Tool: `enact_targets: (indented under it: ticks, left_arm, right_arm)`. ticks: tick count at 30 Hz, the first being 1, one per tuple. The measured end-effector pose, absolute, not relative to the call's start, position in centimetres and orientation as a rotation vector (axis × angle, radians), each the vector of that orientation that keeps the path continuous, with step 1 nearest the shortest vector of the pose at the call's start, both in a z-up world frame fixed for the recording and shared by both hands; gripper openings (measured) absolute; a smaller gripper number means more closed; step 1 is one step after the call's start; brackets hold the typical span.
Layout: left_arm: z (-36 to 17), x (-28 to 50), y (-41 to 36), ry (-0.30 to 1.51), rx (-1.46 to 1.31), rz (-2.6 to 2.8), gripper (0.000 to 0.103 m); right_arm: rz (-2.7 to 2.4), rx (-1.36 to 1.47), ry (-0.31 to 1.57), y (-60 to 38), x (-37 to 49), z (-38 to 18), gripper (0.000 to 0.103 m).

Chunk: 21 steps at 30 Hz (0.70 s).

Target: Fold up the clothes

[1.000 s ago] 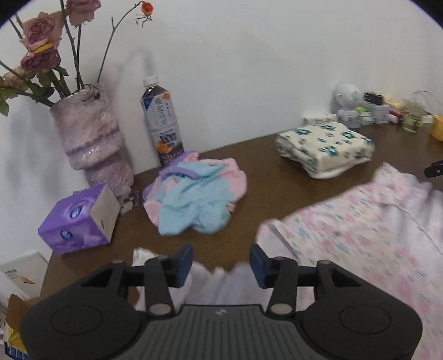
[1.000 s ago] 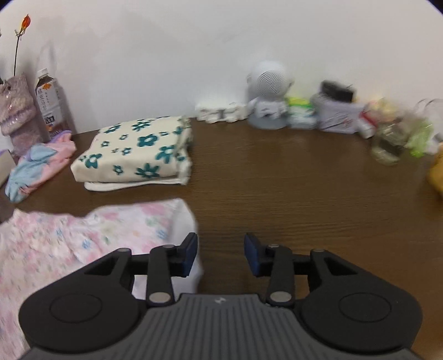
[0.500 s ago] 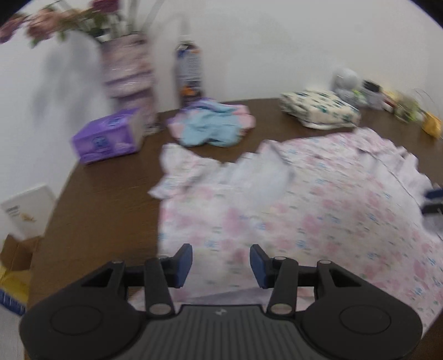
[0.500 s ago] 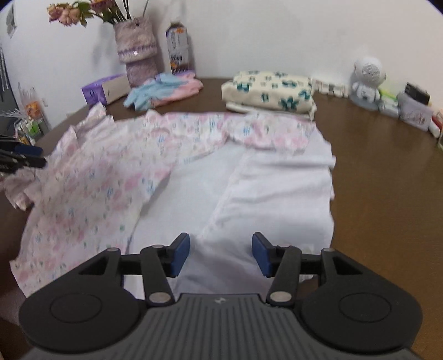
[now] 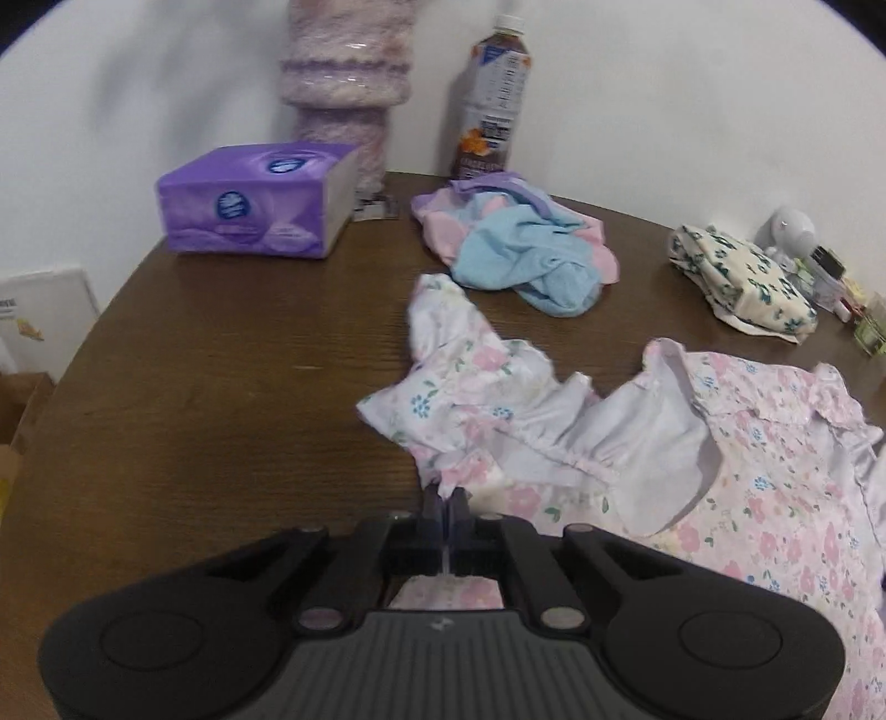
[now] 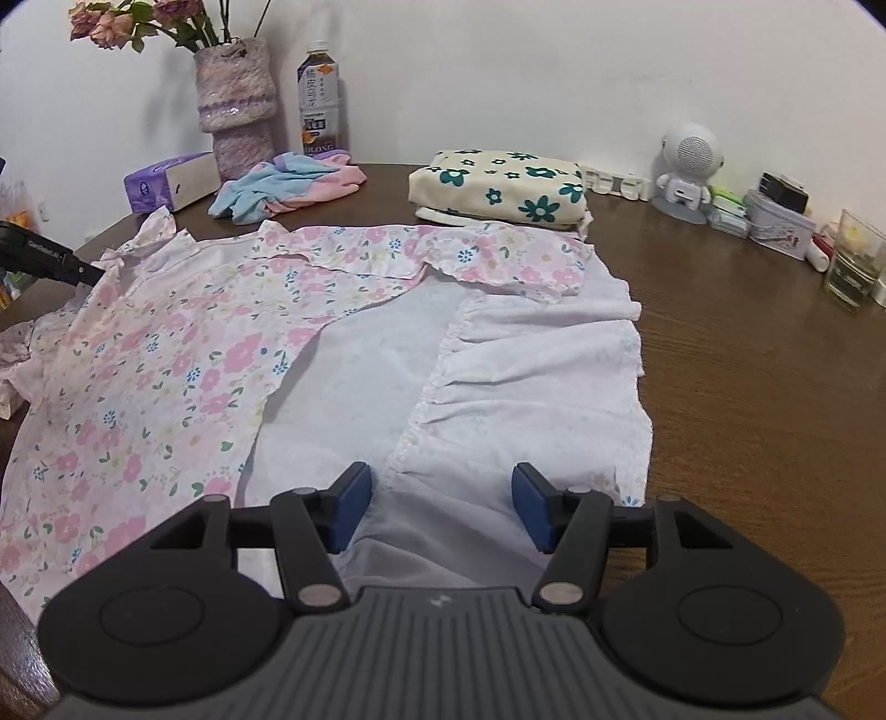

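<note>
Floral dress (image 6: 183, 354) lies spread on my brown table (image 6: 775, 387), pink-and-blue flower print w/ a plain white underside turned up on the right half. My left gripper (image 5: 444, 501) is pressed together, pinching a fold of the dress near the ruffled sleeve (image 5: 443, 387); a thin strip of cloth shows between the pads. In the right wrist view that same gripper (image 6: 91, 272) pokes in from 9 o'clock, tip touching the dress edge. My right gripper (image 6: 440, 507) is spread, jaws have just been opening, blue pads apart w/ the white hem ruffle (image 6: 526, 387) lying below and between them, not gripped as far as I can see.

Rest of the table, left wrist view: purple tissue box (image 5: 255, 199) at 11 o'clock, fuzzy pink-purple vase (image 5: 346, 72) behind it at 12, tea bottle (image 5: 493, 99) just right of the vase. Crumpled blue-pink garment (image 5: 520, 249) sits at 1 o'clock, near the sleeve tip but apart from it. Folded cream cloth w/ teal flowers (image 5: 742, 277) at 2 o'clock, well apart from the dress in this view.

Right wrist view: that folded cloth (image 6: 498, 185) at 12 o'clock, just beside the dress's far edge; can't tell if touching. White round robot figure (image 6: 686, 166) at 1 o'clock, small tin (image 6: 781, 230) and glass jar (image 6: 853, 260) at 2, along the wall. Dried roses (image 6: 127, 22) stand in the vase at 11.
</note>
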<state>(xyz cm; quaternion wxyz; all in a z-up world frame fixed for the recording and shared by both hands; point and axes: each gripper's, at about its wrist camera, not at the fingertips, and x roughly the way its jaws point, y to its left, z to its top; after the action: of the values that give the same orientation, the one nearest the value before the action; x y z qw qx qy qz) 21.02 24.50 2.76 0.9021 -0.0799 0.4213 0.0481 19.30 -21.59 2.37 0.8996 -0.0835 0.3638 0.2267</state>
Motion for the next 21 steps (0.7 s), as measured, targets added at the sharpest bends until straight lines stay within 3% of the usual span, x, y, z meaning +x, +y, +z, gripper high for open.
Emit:
enact_targets:
  ticks: [5, 7, 9, 16, 17, 18, 21]
  left_arm:
    - [3.4, 18.6, 25.4, 0.867, -0.128, 0.151, 0.003]
    - [4.0, 17.7, 25.4, 0.858, -0.132, 0.131, 0.017]
    - [4.8, 17.1, 25.1, 0.850, -0.130, 0.111, 0.043]
    - [4.2, 13.8, 23.8, 0.967, -0.122, 0.037, 0.043]
    - [4.0, 13.5, 23.7, 0.968, -0.117, 0.039, 0.040]
    - [4.0, 13.2, 23.6, 0.963, -0.108, 0.043, 0.015]
    - [3.8, 12.2, 23.2, 0.945, -0.080, 0.054, 0.012]
  right_arm:
    - [0.464, -0.175, 0.750, -21.5, 19.1, 2.4, 0.058]
    - [0.462, -0.174, 0.749, -21.4, 19.1, 2.4, 0.059]
    - [0.459, -0.172, 0.747, -21.4, 19.1, 2.3, 0.059]
    - [0.449, -0.165, 0.738, -21.6, 18.7, 2.2, 0.059]
    - [0.448, -0.163, 0.736, -21.6, 18.7, 2.2, 0.059]
    - [0.448, -0.162, 0.734, -21.6, 18.7, 2.2, 0.060]
    - [0.447, -0.161, 0.731, -21.5, 18.7, 2.1, 0.061]
